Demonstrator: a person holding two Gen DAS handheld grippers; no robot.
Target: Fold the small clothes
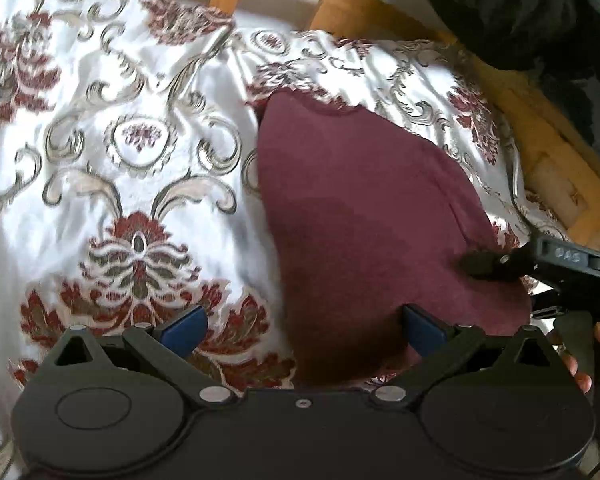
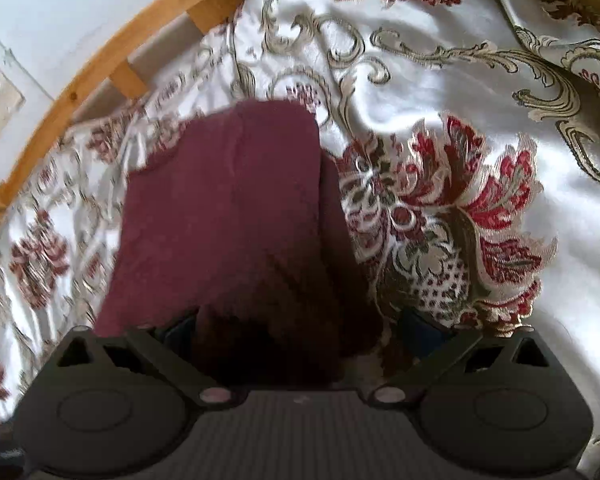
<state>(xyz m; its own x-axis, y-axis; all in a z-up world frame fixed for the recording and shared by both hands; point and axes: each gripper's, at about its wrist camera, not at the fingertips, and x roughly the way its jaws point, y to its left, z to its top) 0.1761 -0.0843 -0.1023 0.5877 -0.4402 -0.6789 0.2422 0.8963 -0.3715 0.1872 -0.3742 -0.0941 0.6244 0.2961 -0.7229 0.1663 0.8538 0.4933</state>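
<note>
Your left gripper (image 1: 304,330) stands wide, nothing between its blue pads (image 1: 188,326); one pad hangs over the patterned bedspread (image 1: 112,128), the other over the near edge of the maroon garment (image 1: 364,216). Your right gripper (image 2: 296,330) is also spread wide and holds nothing, with the garment's near end lying below it in shadow; whether the pads touch the cloth is hard to tell. The garment (image 2: 228,216) lies flat on the bedspread (image 2: 440,92) as a folded, roughly rectangular piece. Beyond the bedspread runs a wooden frame (image 2: 100,68), and a dark bundle (image 1: 516,12) sits at the far corner.
</note>
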